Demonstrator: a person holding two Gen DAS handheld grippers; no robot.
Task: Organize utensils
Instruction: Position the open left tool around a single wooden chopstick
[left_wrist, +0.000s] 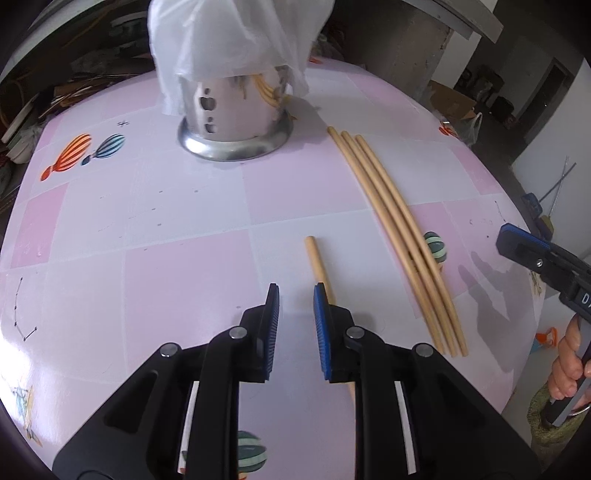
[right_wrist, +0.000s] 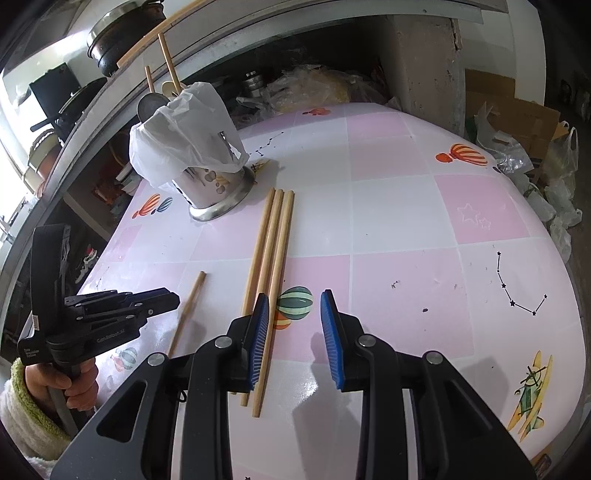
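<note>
Left gripper (left_wrist: 295, 291) tilted down over worktop (left_wrist: 184, 229), jaws parted, empty | single chopstick (left_wrist: 317, 258) beside right jaw | right gripper (right_wrist: 294, 299) released | three chopsticks (left_wrist: 391, 221) together | holder (left_wrist: 236, 114) one

The left gripper (right_wrist: 162, 301) carries pale lettering on the side of its black body, which seems to read "GenRobot.AI". A small white label near its rear end has print too small to read. In the left wrist view the right gripper (left_wrist: 517, 243) shows only "D" and a cut-off letter.
</note>
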